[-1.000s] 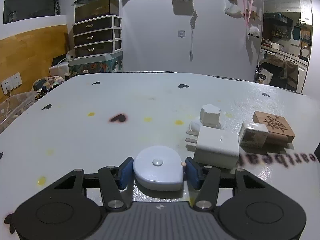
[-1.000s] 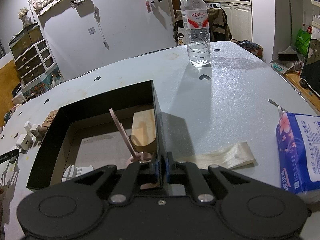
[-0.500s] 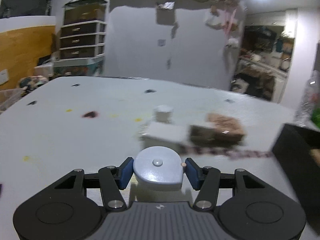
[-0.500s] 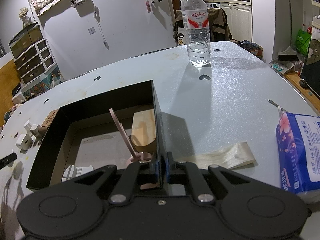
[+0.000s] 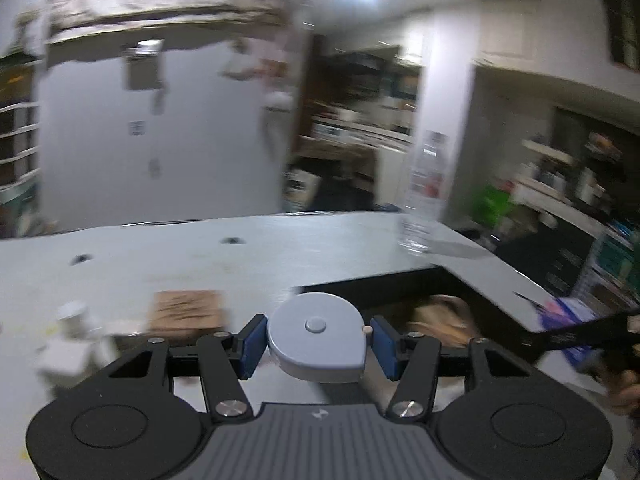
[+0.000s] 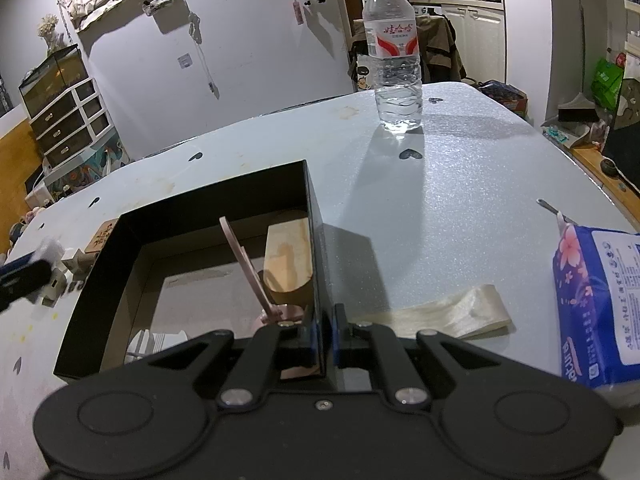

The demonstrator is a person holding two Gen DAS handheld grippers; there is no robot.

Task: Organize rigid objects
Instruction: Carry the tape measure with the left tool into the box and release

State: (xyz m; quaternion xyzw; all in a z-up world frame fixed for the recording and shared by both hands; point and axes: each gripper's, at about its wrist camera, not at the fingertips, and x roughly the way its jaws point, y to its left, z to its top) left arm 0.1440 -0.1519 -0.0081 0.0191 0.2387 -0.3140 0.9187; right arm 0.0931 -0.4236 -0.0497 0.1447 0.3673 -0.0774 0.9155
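My left gripper [image 5: 319,341] is shut on a pale blue-grey teardrop-shaped tape measure [image 5: 320,354], held in the air just left of the black open box [image 5: 384,282]. The left wrist view is blurred by motion. In the right wrist view my right gripper [image 6: 322,332] is shut on the near right wall of that black box [image 6: 200,208]. Inside the box lie a wooden piece [image 6: 290,256], a pink stick [image 6: 248,268] leaning up, and a white item [image 6: 156,340]. The left gripper's tip [image 6: 20,276] shows at the left edge.
A carved wooden block [image 5: 184,310] and white plug adapters [image 5: 68,344] lie on the table left of the box. A water bottle [image 6: 394,60] stands at the far side. A tissue pack [image 6: 596,304] and a cream strip [image 6: 448,312] lie right of the box.
The left gripper has lifted the tape measure off the table and swung right, from the white adapters toward the black box. The right gripper has not moved.
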